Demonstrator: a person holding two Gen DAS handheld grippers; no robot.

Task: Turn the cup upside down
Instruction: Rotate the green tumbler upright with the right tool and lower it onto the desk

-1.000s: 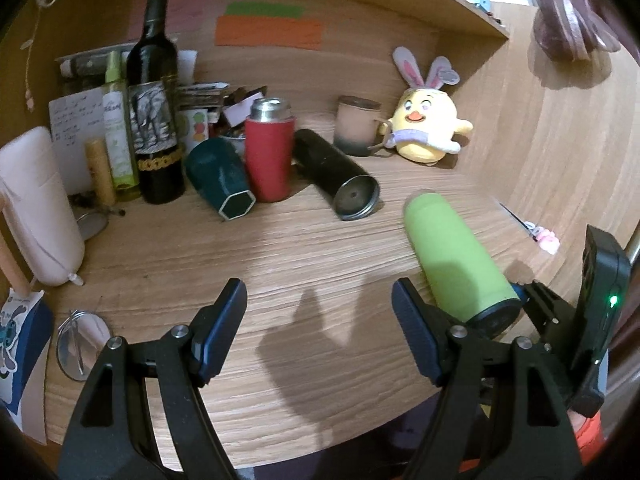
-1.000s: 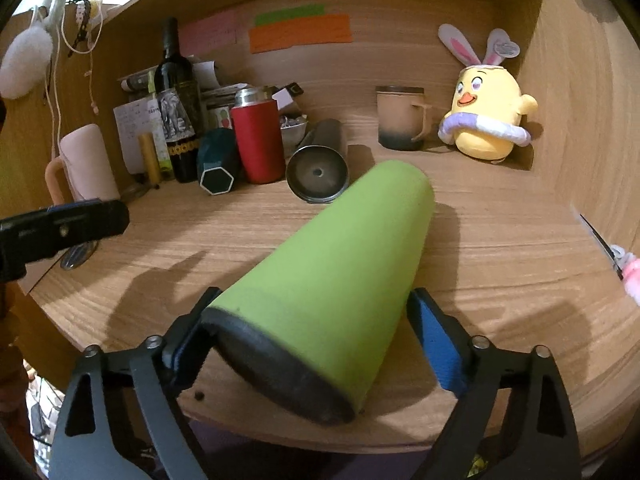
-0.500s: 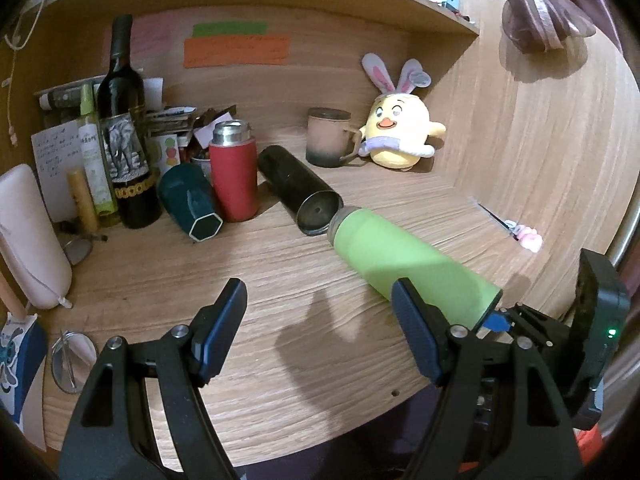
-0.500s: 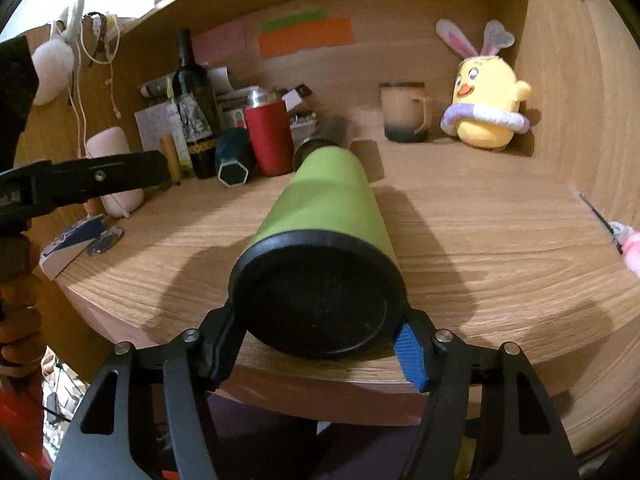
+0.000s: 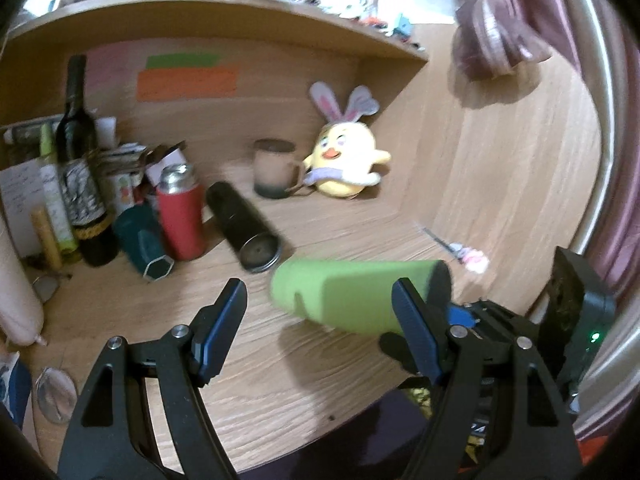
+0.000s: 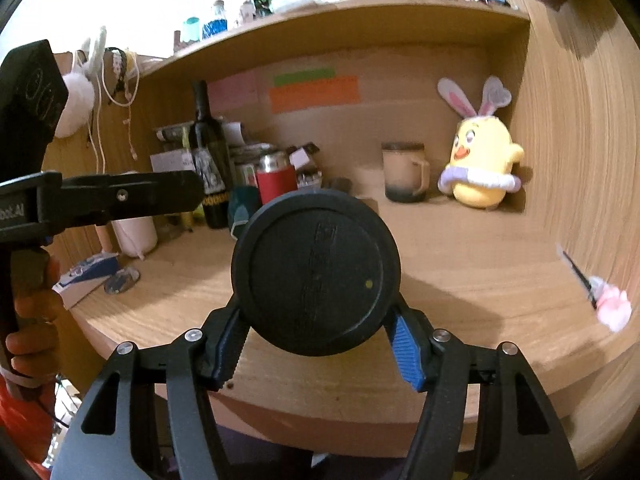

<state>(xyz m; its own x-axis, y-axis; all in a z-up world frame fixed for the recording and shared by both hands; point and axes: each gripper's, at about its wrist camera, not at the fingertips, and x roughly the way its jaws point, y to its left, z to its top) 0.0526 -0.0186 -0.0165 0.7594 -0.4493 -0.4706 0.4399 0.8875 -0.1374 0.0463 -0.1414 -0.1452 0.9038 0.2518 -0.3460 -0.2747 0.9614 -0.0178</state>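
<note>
The green cup [image 5: 352,296] with a black base is held level above the wooden desk [image 5: 280,360], its black base [image 6: 316,272] facing the right wrist camera. My right gripper [image 6: 316,344] is shut on the cup near its base; it shows in the left wrist view [image 5: 464,316] at the right. My left gripper [image 5: 320,320] is open and empty, just left of the cup. It shows in the right wrist view [image 6: 120,196] at the left, held by a hand.
At the back stand a wine bottle [image 5: 78,168], a red flask [image 5: 180,212], a lying teal cup [image 5: 144,244], a lying black tumbler [image 5: 244,228], a brown mug [image 5: 276,174] and a yellow plush chick [image 5: 344,160]. A pink-ended pen [image 5: 460,246] lies at the right.
My right gripper has lifted and swung the green cup, turning it until it lies level and crosswise in front of the left gripper. The left gripper stayed open.
</note>
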